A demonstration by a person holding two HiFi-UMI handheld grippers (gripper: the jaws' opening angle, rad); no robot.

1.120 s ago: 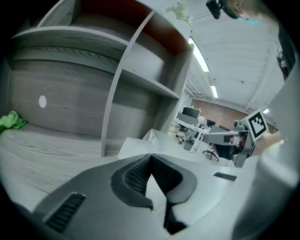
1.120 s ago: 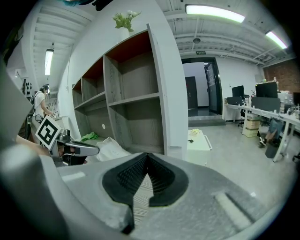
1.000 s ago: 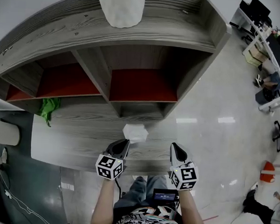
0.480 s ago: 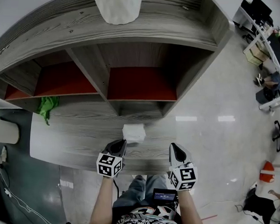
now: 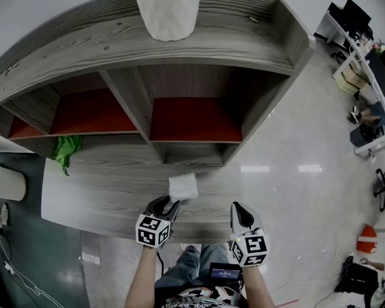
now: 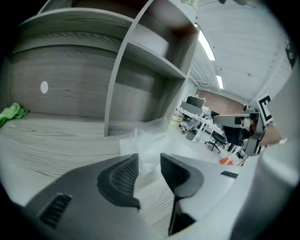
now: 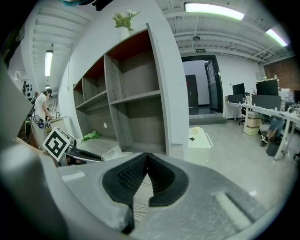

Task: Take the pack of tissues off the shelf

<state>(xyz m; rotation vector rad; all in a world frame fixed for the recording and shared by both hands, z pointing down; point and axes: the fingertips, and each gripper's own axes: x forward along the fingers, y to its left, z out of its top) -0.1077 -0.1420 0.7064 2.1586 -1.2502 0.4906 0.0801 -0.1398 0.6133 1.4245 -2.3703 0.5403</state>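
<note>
The pack of tissues point(image 5: 183, 186) lies flat on the grey wood tabletop point(image 5: 100, 190), off the shelf point(image 5: 143, 122), whose red-backed compartments stand just behind the pack. The left gripper point(image 5: 168, 207) is right at the pack's near edge, pointing at it. In the left gripper view its jaws have just been opening and now stand released. The pack point(image 6: 147, 140) shows in the gap just beyond their tips, and neither pad presses it.

The right gripper point(image 5: 241, 214) hovers to the right of the pack and apart from it, at the tabletop's front edge. The right gripper view shows its jaws clenched tip to tip with only bare wood beneath them.

Well to the left of the pack, a green cloth point(image 5: 65, 148) lies on the same tabletop against the shelf. Far behind the pack, a white object point(image 5: 166, 10) stands on the shelf's top board.
</note>
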